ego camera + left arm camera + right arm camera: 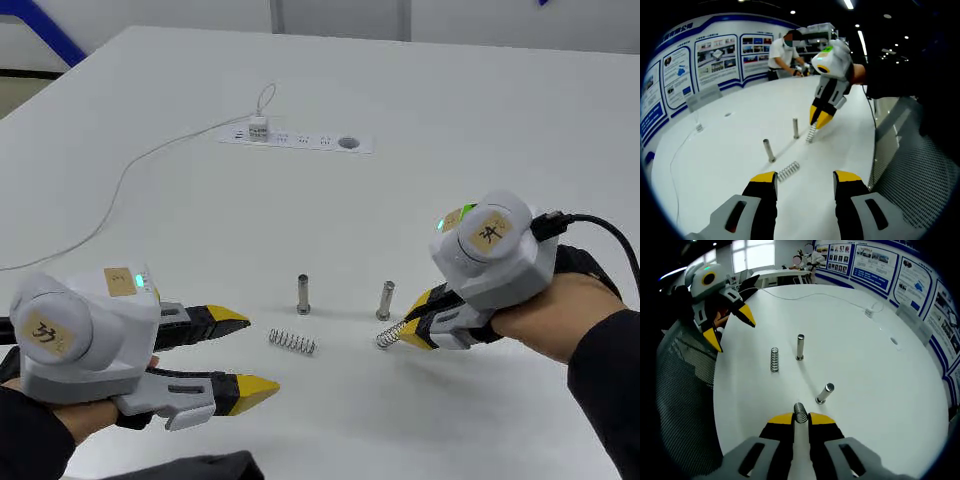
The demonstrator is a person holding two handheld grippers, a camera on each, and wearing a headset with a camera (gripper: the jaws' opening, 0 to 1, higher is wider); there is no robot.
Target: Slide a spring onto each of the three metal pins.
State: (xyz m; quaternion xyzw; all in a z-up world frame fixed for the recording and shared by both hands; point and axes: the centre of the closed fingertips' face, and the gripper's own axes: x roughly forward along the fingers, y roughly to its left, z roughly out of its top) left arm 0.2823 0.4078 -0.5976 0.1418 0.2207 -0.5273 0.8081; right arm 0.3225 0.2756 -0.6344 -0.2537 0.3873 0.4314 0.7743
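All parts on white worktop (450, 90).
Yellow-tipped jaws of left gripper (805, 177) released, nothing between them.
Jaws of right gripper (800, 419) clenched on small steel coil spring (799, 411), coil projecting past tips.
Two upright cylindrical steel pins: nearer pin (824, 394) just ahead of right jaws, farther pin (800, 347) well ahead.
A second coil spring (788, 170) lies flat just ahead of left jaws.
Risk: coil mouth off-axis at pin top likely snags, topples pin; shallow grip may let spring pivot or pop free.
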